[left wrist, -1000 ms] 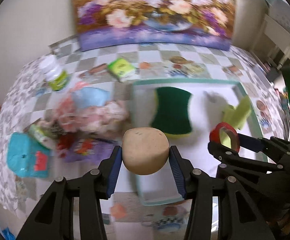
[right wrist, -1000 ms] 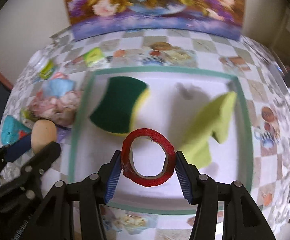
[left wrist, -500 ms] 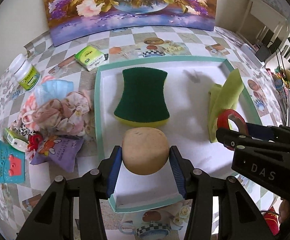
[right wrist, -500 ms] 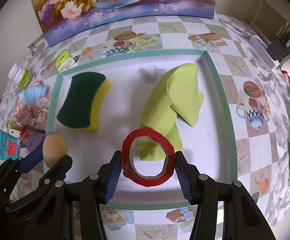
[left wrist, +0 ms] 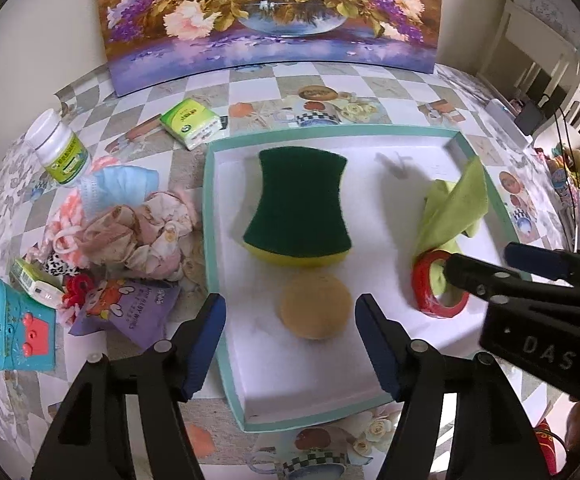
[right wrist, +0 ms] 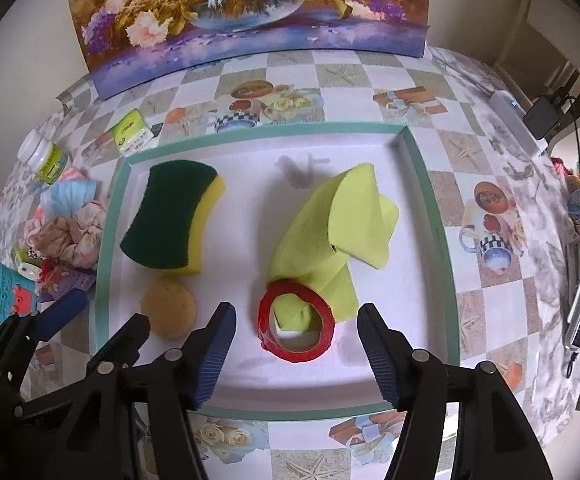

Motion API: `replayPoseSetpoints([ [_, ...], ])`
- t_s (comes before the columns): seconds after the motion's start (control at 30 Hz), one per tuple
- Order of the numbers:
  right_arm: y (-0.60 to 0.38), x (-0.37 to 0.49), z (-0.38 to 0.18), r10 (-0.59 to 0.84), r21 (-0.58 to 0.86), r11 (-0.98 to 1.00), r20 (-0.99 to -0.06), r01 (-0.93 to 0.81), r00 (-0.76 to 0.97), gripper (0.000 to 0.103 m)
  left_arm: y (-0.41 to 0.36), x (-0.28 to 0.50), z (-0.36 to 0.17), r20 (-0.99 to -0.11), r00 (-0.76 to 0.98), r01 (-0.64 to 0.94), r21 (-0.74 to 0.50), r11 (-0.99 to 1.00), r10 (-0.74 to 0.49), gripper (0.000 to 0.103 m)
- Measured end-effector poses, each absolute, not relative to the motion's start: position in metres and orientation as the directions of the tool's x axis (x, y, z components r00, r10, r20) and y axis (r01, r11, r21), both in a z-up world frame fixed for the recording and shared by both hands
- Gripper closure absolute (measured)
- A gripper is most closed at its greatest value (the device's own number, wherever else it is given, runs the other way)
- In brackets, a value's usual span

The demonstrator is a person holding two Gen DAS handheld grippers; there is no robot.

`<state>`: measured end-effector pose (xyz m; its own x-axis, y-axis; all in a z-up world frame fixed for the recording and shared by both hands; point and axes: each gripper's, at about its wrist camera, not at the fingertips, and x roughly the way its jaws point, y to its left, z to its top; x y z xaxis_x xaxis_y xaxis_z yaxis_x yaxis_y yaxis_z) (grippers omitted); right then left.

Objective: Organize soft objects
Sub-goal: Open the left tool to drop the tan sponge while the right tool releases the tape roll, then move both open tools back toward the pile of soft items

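Observation:
A white tray with a teal rim [left wrist: 210,216] [right wrist: 104,248] holds a green-and-yellow sponge [left wrist: 299,208] [right wrist: 172,220], a lime cloth [left wrist: 455,206] [right wrist: 335,232], a round tan sponge [left wrist: 315,306] [right wrist: 168,306] and a red tape roll [left wrist: 439,284] [right wrist: 295,326]. My left gripper [left wrist: 290,344] hangs over the tan sponge, its jaws opening and clear of it. Over the red roll my right gripper [right wrist: 295,354] has its jaws opening too, pads off the roll, which lies partly on the cloth.
Left of the tray lies a heap of soft cloths and scrunchies [left wrist: 130,228], a purple wipes pack [left wrist: 130,306], a teal toy [left wrist: 10,322], a white bottle [left wrist: 60,148] and a green tissue pack [left wrist: 192,122]. A flower painting [left wrist: 266,16] stands at the back.
Both grippers let go: the tan sponge and the red roll have dropped from the pads onto the tray floor, and both pairs of jaws have spread wider.

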<state>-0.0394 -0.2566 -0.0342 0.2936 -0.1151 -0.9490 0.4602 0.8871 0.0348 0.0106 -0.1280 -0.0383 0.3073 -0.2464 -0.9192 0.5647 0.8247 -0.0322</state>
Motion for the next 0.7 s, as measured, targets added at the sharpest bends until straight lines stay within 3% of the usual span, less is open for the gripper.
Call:
replayPoseSetpoints([
  [0.3,-0.257,-0.039,-0.034,-0.131,0.021,0.882,-0.949,0.47,0.288,0.029,-0.115,0.021,-0.041,-0.922,0.334,0.515,0.005,0.857,-0.195,0.031],
  [0.37,-0.257,-0.038,-0.034,-0.149,-0.001,0.882,-0.949,0.471,0.278,0.016,-0.112,0.024,-0.041,-0.921,0.346,0.498,0.017,0.867,-0.181,0.021],
  [0.47,-0.256,-0.038,-0.036,-0.178,-0.033,0.882,-0.947,0.47,0.267,0.0,-0.105,0.029,-0.04,-0.911,0.388,0.46,0.057,0.886,-0.143,0.016],
  [0.7,-0.259,-0.038,-0.037,-0.19,-0.043,0.875,-0.947,0.483,0.261,0.0,-0.092,0.038,-0.039,-0.907,0.404,0.409,0.065,0.91,-0.116,0.013],
])
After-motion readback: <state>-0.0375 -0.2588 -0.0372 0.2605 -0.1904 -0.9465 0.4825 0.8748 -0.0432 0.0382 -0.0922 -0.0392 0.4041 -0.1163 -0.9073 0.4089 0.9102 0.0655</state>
